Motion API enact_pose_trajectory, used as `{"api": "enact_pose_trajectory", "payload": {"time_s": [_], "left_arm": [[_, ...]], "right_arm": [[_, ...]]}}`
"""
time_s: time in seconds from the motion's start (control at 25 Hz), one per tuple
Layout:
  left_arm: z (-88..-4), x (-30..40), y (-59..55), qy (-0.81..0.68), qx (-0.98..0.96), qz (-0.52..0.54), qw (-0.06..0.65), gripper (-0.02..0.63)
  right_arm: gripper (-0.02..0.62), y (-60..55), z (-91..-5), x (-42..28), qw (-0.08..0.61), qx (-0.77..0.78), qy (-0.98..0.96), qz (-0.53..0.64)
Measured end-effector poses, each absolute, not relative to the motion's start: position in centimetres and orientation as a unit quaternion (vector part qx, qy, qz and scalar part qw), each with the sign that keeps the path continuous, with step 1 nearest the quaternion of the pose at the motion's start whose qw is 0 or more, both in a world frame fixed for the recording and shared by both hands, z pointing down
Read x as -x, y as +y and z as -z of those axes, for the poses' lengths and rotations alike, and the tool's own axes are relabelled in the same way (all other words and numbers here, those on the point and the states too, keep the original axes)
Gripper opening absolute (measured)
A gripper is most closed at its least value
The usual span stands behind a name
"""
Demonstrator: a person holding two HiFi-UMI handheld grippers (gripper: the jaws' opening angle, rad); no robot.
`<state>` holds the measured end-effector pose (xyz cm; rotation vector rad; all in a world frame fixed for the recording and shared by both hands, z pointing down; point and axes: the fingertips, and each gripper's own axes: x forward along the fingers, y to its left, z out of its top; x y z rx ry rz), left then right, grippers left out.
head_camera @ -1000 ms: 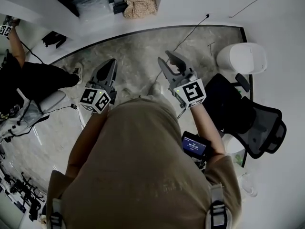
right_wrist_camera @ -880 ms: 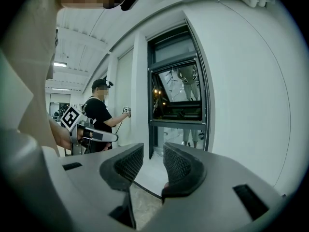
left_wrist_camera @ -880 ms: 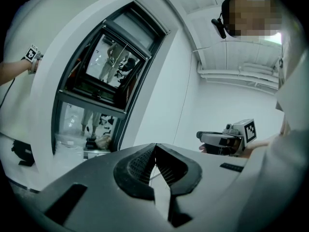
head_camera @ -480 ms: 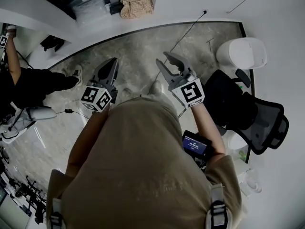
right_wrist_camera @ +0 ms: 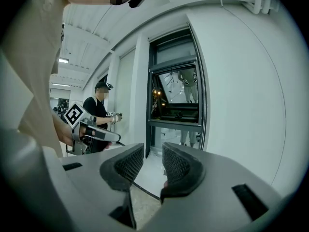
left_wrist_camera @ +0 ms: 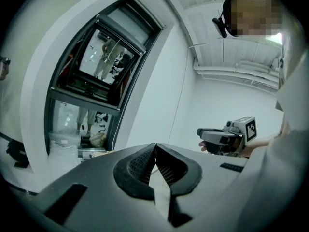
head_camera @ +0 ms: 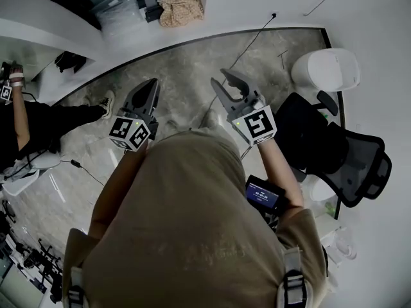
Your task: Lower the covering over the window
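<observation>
As seen in the head view: left gripper (head_camera: 151, 83) and right gripper (head_camera: 221, 78) held out over the marble floor (head_camera: 186, 69), pointed toward the white wall (head_camera: 257, 5), touching nothing. Left gripper view: jaws pressed together, empty; window (left_wrist_camera: 91, 76) ahead and to the left, well apart, glass bare and dark, nothing drawn over it, covering itself not made out. Right gripper view: jaws a narrow gap apart, nothing between; same window straight ahead, uncovered. Judged as approach only: nothing lowered yet. Left to do: find and reach the covering, grip, pull down.
</observation>
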<state>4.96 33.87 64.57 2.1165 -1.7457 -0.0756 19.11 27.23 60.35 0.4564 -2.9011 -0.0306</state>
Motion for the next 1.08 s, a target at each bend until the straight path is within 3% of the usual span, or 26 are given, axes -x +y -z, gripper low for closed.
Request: {"api": "enact_pose_trajectory", "payload": {"time_s": [0.4, 1.08], "left_arm": [[-65.1, -8.9, 32.4, -0.614, -0.764, 0.010, 0.199, 0.017], [-65.9, -17.5, 28.7, -0.617, -0.759, 0.010, 0.208, 0.017]], "right_arm": [[0.083, 26.1, -61.4, -22.9, 0.121, -0.164, -0.979, 0.014], [0.077, 23.0, -59.4, -30.1, 0.054, -0.150, -0.987, 0.006]]}}
